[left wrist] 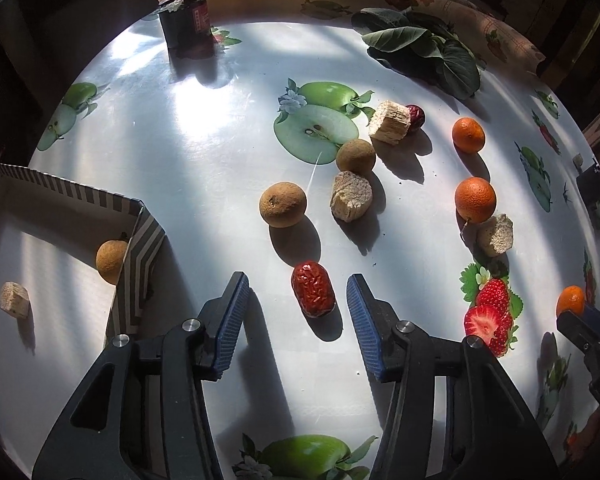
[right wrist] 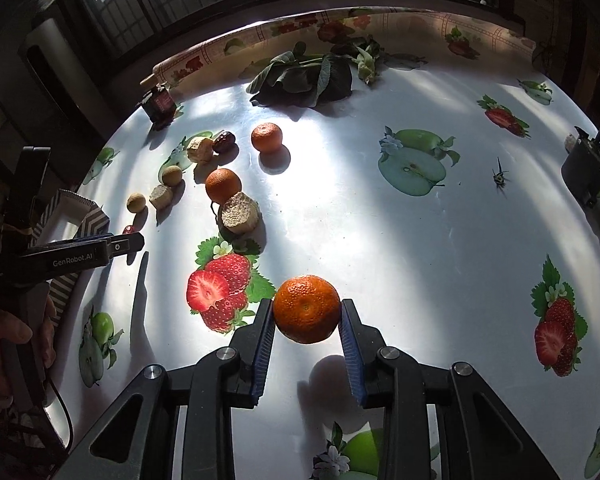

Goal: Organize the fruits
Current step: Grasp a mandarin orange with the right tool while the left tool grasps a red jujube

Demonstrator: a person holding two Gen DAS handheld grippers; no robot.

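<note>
My left gripper (left wrist: 296, 294) is open, its jaws on either side of a wrinkled red date (left wrist: 313, 289) lying on the table. A striped paper box (left wrist: 138, 236) at the left holds a brown longan (left wrist: 110, 261) and a pale chunk (left wrist: 15, 302). My right gripper (right wrist: 306, 312) is shut on a mandarin (right wrist: 307, 309), held above the table; it shows at the right edge of the left wrist view (left wrist: 571, 300). Two more mandarins (left wrist: 475, 199) (left wrist: 468, 134), two longans (left wrist: 283, 204) (left wrist: 355, 155), pale chunks (left wrist: 351, 196) and a second date (left wrist: 416, 113) lie beyond.
A dark jar (left wrist: 188, 20) stands at the back left and a pile of green leaves (left wrist: 424, 46) at the back. A black cup (right wrist: 586, 170) sits at the table's right edge. The tablecloth carries printed apples and strawberries. The left gripper shows in the right wrist view (right wrist: 128, 240).
</note>
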